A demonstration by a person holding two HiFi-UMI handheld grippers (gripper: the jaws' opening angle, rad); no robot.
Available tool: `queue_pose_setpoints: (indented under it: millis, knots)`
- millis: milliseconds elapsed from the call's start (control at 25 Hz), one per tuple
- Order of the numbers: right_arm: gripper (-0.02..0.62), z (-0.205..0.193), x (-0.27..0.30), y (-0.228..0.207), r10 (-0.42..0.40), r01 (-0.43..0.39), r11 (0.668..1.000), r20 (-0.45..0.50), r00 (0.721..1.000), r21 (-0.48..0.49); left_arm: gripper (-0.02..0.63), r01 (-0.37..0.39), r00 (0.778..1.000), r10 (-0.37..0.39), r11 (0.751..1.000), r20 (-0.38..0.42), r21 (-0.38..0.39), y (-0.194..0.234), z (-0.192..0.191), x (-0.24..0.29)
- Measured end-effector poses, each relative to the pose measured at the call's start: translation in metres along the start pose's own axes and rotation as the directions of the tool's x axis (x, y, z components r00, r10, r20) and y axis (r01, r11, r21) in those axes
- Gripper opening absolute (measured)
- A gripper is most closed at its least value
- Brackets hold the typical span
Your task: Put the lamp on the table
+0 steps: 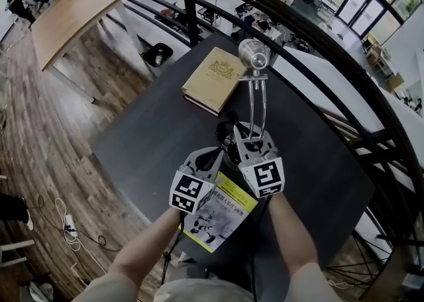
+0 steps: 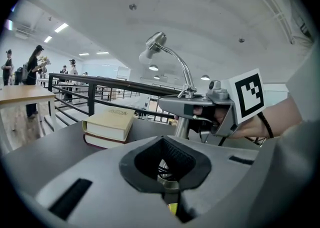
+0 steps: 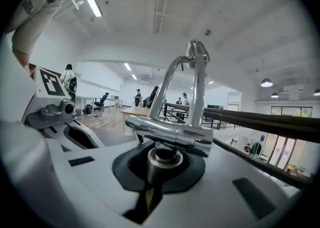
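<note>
Head view down; both gripper views share lamp (image 1: 257, 99).

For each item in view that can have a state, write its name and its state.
lamp: upright, gripped by both grippers
book: closed, flat on the table
magazine: closed, lying flat
left gripper: shut on the lamp's lower metal part
right gripper: shut on the lamp's post
</note>
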State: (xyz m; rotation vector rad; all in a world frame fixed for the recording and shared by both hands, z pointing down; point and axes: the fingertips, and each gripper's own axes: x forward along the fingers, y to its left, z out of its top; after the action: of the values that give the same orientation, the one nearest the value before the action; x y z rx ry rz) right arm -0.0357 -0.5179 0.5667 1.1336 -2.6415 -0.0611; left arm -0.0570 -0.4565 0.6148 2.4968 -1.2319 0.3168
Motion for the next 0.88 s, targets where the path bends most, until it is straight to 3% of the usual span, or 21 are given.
queue_pose_setpoints:
  millis: [240,400,680,880]
  knots:
    - [0.025,-0.006,-0.004,-0.001,-0.011,0.018,0.996,-0.076,0.997,0.088,0.005,0.005,1.0,-0.005,1.0,0.014,0.015,-0.006,0.015,-0.014]
    - [0.132,-0.007,-0.016,-0.004,-0.015,0.036,0.982,-0.113,0.994,0.186,0.005,-0.007,0.999,0.006,1.0,0.044,0.025,-0.007,0.029,-0.024]
    - [0.146,-0.005,-0.045,0.0,-0.011,0.044,0.99,-0.239,0.971,0.133,0.005,-0.036,0.997,0.029,0.995,0.066,0.095,-0.01,0.05,-0.044]
    - [0.147,0.002,-0.07,0.002,-0.013,0.054,0.989,-0.28,0.96,0.139,0.005,-0.054,0.995,0.047,0.996,0.092,0.066,-0.016,0.071,-0.066]
